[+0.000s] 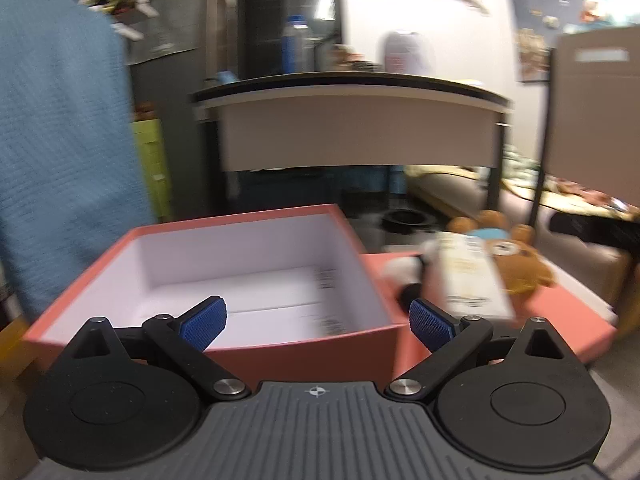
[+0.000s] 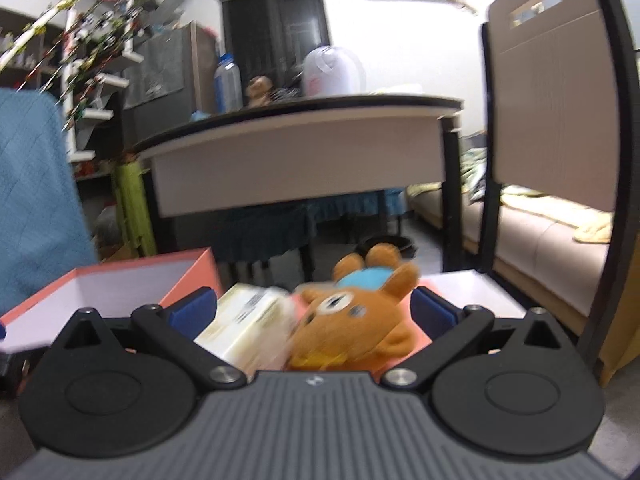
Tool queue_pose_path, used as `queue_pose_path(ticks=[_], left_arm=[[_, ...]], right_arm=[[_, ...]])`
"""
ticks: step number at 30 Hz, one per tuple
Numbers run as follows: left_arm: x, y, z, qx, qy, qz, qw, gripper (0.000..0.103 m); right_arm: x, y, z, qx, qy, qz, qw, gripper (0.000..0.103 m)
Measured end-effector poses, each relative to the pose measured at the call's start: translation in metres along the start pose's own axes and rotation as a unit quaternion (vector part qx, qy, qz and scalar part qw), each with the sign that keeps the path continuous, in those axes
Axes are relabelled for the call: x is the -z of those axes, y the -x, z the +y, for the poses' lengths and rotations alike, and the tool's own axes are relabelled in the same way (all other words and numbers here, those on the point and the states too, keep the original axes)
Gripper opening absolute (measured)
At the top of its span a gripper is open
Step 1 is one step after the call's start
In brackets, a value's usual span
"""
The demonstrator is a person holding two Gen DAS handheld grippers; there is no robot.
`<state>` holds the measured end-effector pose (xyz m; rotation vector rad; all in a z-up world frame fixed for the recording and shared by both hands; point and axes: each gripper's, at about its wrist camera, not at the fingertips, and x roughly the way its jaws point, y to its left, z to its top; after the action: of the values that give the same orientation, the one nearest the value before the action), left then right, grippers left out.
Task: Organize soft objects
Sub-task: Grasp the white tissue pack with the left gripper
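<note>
A: Item one, left tool (image 1: pixel 318 320)?
B: Spread, empty, over the open pink box (image 1: pixel 256 280).
A: Right tool (image 2: pixel 312 312)?
B: Spread, bracketing the bear plush (image 2: pixel 356 320) and cream packet (image 2: pixel 244 320) on the pink lid (image 2: pixel 420 342). Likely the pickup step: close on the bear, carry to box.

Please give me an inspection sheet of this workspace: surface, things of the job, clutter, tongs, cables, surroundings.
Surface: pink lid lying flat beside the box; what is under both is hidden.
Job's things: open pink box, white inside, seems empty; brown plush bear on the lid; a black-and-white soft toy, blurred.
Clutter: cream carton lying against the bear.
Tongs: left tongs open, over the near edge of the box; right tongs open, the bear and carton between the fingers, not gripped.
Cables: nothing seen.
Surroundings: desk with bottles behind; blue cloth at left; chair back at right.
</note>
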<state>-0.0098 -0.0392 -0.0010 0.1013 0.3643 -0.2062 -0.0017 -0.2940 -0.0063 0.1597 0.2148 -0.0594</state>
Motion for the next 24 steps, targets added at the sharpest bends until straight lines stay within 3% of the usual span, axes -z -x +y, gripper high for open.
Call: queue_pose_path(ticks=[3,10,20,22,24], left_arm=[[-0.003,-0.005,-0.019,0.049,-0.03,0.008,0.9983,0.099],[-0.007,-0.033,-0.068,0.107,-0.108,0.011,0.9883,0.099],[-0.003,-0.091,-0.084,0.126,-0.077,0.06,0.9872,0.099],[-0.005,-0.096,-0.084,0.124,-0.07,0.058,0.9881,0.094],[-0.006,-0.1,-0.084,0.124,-0.072,0.058,0.988,0.077]], right_arm=[[-0.008,-0.003,-0.017,0.016,-0.017,-0.019,1.0,0.103],[-0.015,-0.009,-0.045,0.057,-0.043,-0.034,0.997,0.103],[-0.009,-0.02,-0.051,0.064,-0.027,-0.027,0.997,0.103],[-0.008,-0.022,-0.051,0.066,-0.024,-0.026,0.997,0.103],[-0.008,-0.025,-0.052,0.07,-0.025,-0.025,0.997,0.103]])
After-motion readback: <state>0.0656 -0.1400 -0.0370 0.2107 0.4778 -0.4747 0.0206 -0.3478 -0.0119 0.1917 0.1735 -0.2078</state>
